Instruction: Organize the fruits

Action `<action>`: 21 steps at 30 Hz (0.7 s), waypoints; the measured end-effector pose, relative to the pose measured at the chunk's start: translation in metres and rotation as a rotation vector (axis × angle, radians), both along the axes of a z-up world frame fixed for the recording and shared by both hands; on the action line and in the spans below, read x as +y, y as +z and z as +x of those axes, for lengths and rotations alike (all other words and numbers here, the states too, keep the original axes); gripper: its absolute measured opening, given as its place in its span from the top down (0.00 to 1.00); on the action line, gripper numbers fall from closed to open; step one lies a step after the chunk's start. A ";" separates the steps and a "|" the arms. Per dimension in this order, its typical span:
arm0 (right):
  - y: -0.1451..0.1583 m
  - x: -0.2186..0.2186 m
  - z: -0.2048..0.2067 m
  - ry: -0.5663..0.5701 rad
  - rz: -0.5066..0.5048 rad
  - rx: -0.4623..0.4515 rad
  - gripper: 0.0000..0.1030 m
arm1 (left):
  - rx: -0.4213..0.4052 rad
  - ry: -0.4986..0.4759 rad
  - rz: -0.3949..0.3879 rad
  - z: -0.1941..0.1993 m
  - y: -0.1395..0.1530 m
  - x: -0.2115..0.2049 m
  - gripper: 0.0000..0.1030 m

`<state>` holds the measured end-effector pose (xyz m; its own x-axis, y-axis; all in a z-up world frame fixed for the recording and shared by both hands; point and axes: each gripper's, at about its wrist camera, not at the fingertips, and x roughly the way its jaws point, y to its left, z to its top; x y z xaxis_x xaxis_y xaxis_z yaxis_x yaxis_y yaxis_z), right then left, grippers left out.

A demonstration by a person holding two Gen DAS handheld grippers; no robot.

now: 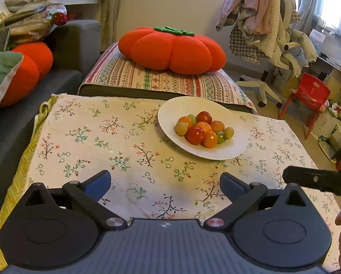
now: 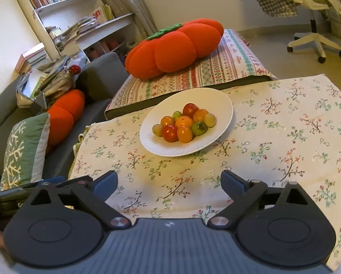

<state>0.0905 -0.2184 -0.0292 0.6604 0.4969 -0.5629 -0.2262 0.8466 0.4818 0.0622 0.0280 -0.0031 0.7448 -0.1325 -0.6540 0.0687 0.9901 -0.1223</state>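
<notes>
A white plate (image 1: 230, 153) sits on the floral tablecloth and holds several small tomatoes (image 1: 203, 126), red, orange and green, piled at its middle. It also shows in the right wrist view (image 2: 161, 147), with the tomatoes (image 2: 184, 123) on it. My left gripper (image 1: 166, 182) is open and empty, low over the cloth, short of the plate. My right gripper (image 2: 169, 181) is open and empty, also short of the plate. The right gripper's body shows at the left view's right edge (image 1: 316, 179).
The floral cloth (image 1: 102, 137) covers the table. Behind it stands a patterned ottoman (image 1: 161, 82) with a big orange pumpkin cushion (image 1: 170, 50). A grey sofa (image 2: 8, 116) with cushions is at the left. A white office chair (image 1: 273, 68) and red stool (image 1: 310, 96) stand at the right.
</notes>
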 end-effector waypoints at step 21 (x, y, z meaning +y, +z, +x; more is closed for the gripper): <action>-0.002 0.008 -0.013 0.007 -0.047 -0.009 0.01 | 0.015 0.044 0.061 -0.004 -0.002 -0.004 0.14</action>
